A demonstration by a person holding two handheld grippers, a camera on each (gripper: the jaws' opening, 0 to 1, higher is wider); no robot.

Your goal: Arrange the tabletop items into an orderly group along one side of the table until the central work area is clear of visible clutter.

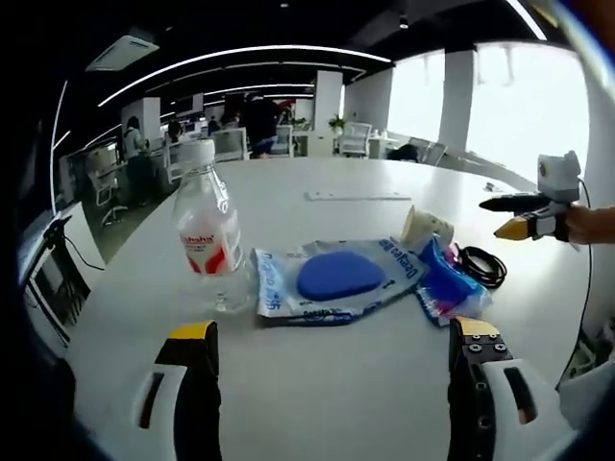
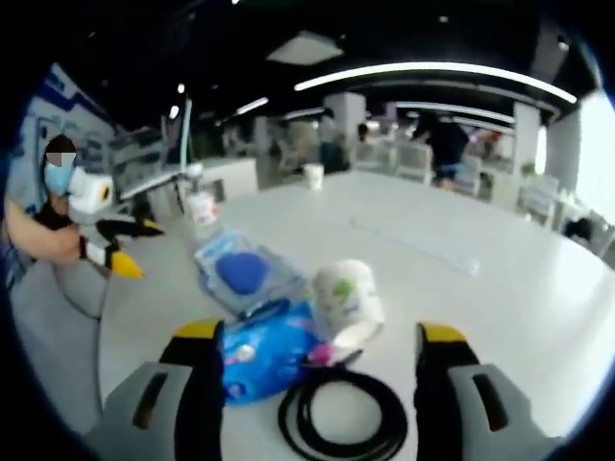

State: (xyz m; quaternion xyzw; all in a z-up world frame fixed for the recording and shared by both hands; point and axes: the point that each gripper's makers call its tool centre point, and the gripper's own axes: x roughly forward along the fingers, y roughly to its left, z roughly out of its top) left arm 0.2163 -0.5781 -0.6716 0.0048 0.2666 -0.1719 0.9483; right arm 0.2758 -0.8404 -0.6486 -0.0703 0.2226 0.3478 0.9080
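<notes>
On a round white desk (image 1: pixel 317 384) in an open office, a clear bottle (image 1: pixel 209 235) stands upright beside a flat packet (image 1: pixel 332 280) holding a blue oval, lying long-side across. Nearby lie a tipped paper cup (image 2: pixel 344 300), blue pouch (image 2: pixel 261 348) and coiled black cable (image 2: pixel 343 415). Both grippers' fingers (image 1: pixel 197 370) are spread wide, grasping nothing.

Clear plastic bottle (image 1: pixel 208 235), glossy film packets (image 1: pixel 332 279) — smooth matt table (image 1: pixel 317 384).

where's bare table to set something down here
Bare table lies between the left tongs and the clutter, and beyond the blue sponge pack toward the far edge. It is crowded where the bottle, the pack, the paper cup, the blue packet and the black cable sit in a row.
</notes>
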